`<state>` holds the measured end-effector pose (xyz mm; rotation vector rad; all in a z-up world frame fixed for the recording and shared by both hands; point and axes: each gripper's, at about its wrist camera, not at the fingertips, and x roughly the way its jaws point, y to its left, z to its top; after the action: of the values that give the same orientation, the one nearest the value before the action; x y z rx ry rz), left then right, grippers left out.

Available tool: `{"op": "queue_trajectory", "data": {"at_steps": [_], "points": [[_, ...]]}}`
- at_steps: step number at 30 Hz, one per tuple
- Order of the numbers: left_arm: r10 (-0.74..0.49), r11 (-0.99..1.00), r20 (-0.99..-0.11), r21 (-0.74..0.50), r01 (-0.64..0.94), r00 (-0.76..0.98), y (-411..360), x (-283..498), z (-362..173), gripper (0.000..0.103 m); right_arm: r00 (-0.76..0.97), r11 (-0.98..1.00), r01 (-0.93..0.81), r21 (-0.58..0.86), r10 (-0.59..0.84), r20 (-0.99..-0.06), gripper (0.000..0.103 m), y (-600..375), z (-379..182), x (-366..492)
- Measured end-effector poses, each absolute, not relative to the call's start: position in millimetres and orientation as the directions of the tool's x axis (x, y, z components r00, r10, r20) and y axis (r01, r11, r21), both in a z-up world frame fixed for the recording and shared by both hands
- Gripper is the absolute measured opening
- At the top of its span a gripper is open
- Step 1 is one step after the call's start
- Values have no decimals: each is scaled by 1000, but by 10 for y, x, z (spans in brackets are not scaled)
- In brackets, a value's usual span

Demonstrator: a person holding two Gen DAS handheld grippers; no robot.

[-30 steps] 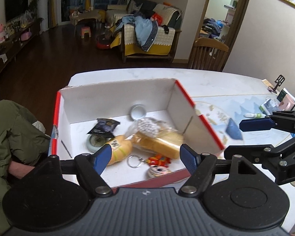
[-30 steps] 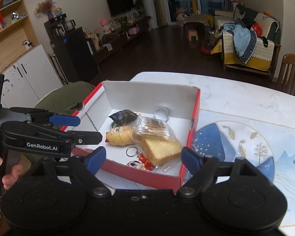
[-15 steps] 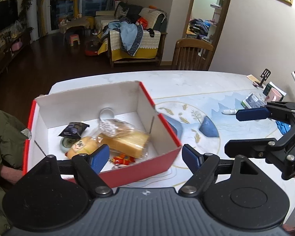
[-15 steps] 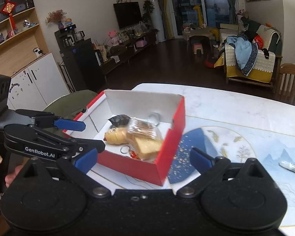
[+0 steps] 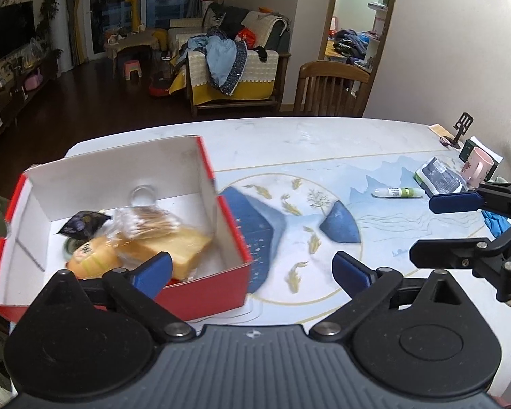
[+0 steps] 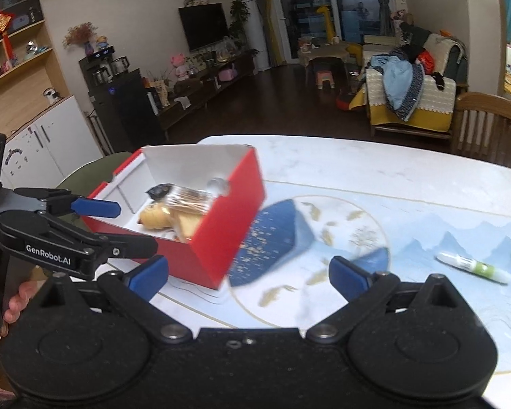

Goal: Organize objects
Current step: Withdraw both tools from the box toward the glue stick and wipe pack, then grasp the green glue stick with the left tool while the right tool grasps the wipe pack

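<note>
A red cardboard box (image 5: 204,293) with white inner walls stands at the table's left end; it also shows in the right wrist view (image 6: 221,228). Inside lie wrapped bread (image 5: 184,248), a yellow bun (image 5: 92,262), a bag of cotton swabs (image 5: 150,221), a dark packet (image 5: 81,223) and a round tin (image 5: 141,196). A white and green tube (image 5: 400,192) lies on the mat at the right, also in the right wrist view (image 6: 473,266). My left gripper (image 5: 252,269) is open and empty. My right gripper (image 6: 248,272) is open and empty.
A blue patterned mat (image 5: 323,225) covers the table's right part. A pink mug (image 5: 477,167), a dark packet (image 5: 439,175) and a small black stand (image 5: 460,129) sit near the wall. A wooden chair (image 5: 330,88) stands behind the table. A green-covered seat (image 6: 95,170) sits left of the box.
Both grippers have swung to the right, away from the box. The box has slid toward the left of both views, and the tube and mug have come into view. Both stay open.
</note>
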<state>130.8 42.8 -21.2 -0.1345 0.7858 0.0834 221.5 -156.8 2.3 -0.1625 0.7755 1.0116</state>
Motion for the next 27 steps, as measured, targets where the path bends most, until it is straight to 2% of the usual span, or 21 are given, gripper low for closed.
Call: {"op": "queue_trajectory", "data": {"at_steps": [4,10,21,27], "points": [[-10,990,-719,-105,-95,695,162,1525,-285,101,331,589,-780,212,676,-658,101,-1868,-46,2428],[-119,980,-743,-195,-43,659,-284,1993,-476,101,397,685,-700,201,608,-688,101,-2423,-208,2832],[-153,987,-758,-91,130,635,-1249,2789,-693,101,497,821,-545,172,481,-723,101,-3377,-409,3525],[-158,983,-770,-66,169,618,-1539,3228,-806,101,520,860,-488,150,425,-741,101,-3672,-544,3933]]}}
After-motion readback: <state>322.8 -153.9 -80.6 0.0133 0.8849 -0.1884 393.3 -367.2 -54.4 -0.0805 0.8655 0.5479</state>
